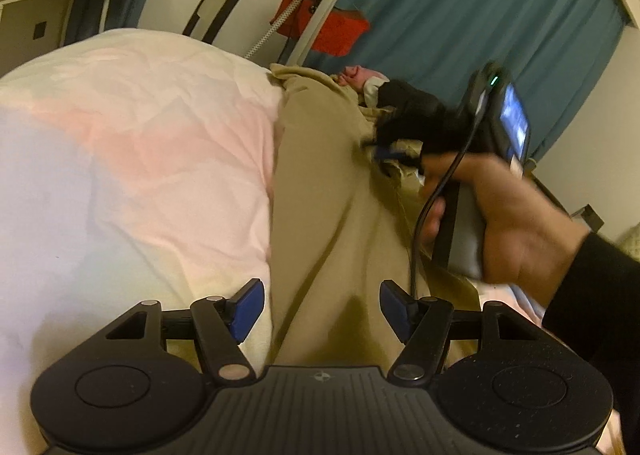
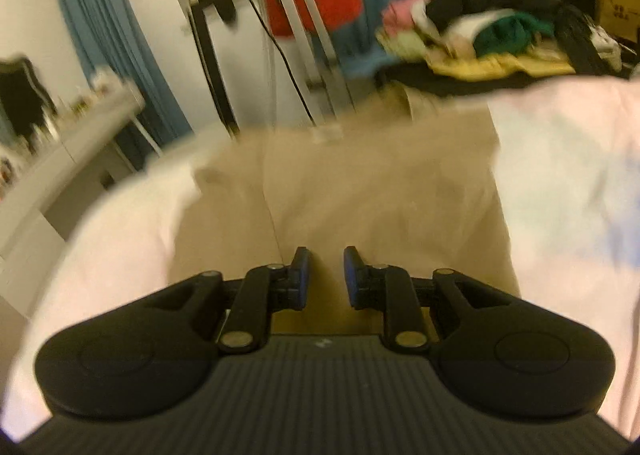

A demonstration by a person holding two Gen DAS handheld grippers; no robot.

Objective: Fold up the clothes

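Directly ahead of the spread, empty left gripper (image 1: 322, 305), the beige fabric garment (image 1: 320, 191) is laid lengthwise on the pale pink bedsheet (image 1: 140, 143), while the right gripper (image 2: 326, 275), narrowly parted and gripping nothing, is positioned over its far portion.

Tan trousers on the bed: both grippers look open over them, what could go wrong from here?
1. The left gripper is open at the tan trousers edge, beside the pink bedsheet; closing may pinch sheet too.
2. The right gripper is open and its view is motion-blurred; a grasp now could miss the seam.
3. The right gripper's cable hangs over the cloth and could snag.
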